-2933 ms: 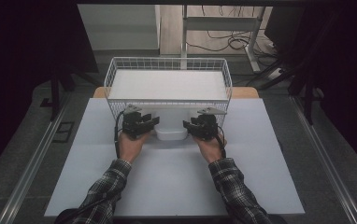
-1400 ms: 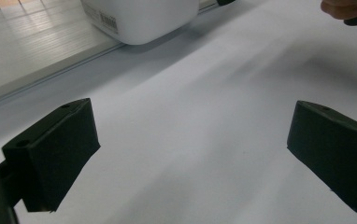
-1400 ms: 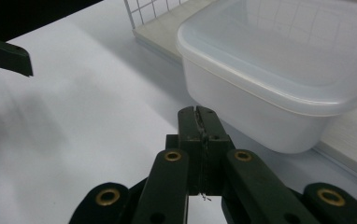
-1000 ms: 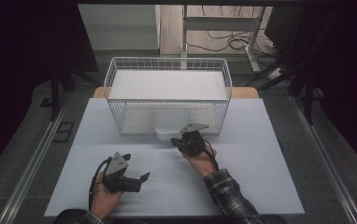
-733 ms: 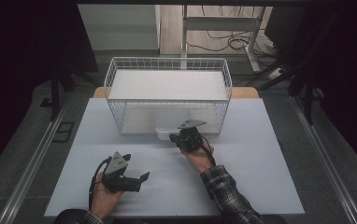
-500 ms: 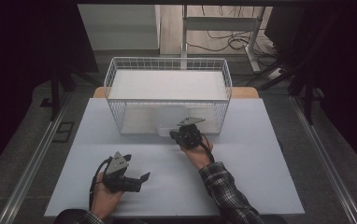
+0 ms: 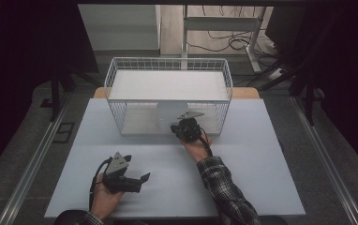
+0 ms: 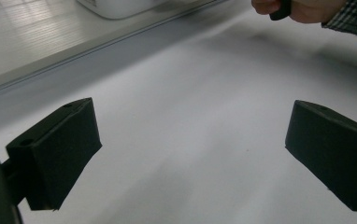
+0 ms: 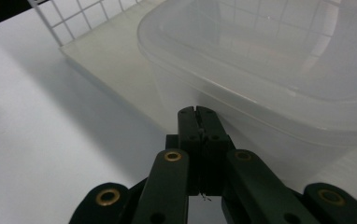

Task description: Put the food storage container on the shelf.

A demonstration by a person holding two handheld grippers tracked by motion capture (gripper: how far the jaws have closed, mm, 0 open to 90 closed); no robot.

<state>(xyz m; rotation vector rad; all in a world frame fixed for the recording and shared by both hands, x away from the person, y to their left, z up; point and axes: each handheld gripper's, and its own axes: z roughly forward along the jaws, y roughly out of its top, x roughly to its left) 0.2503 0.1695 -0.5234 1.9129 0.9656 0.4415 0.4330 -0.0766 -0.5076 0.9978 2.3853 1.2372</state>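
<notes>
A clear plastic container sits low at the front of the white wire basket, under the basket's white upper surface. My right gripper is shut with nothing between its jaws. Its closed tips press against the container's side wall just below the rim. My left gripper rests in the person's hand on the white table near the front left, jaws wide open and empty. In the left gripper view its two black pads stand far apart over bare tabletop.
The basket's wire grid and a pale sheet lie left of the container. The white table spreads around both hands. Metal rails run along the table's sides. The right hand shows far off in the left gripper view.
The right gripper has moved toward the basket with its shut tips on the container, which has slid farther in under the basket. The left gripper has stayed put.
</notes>
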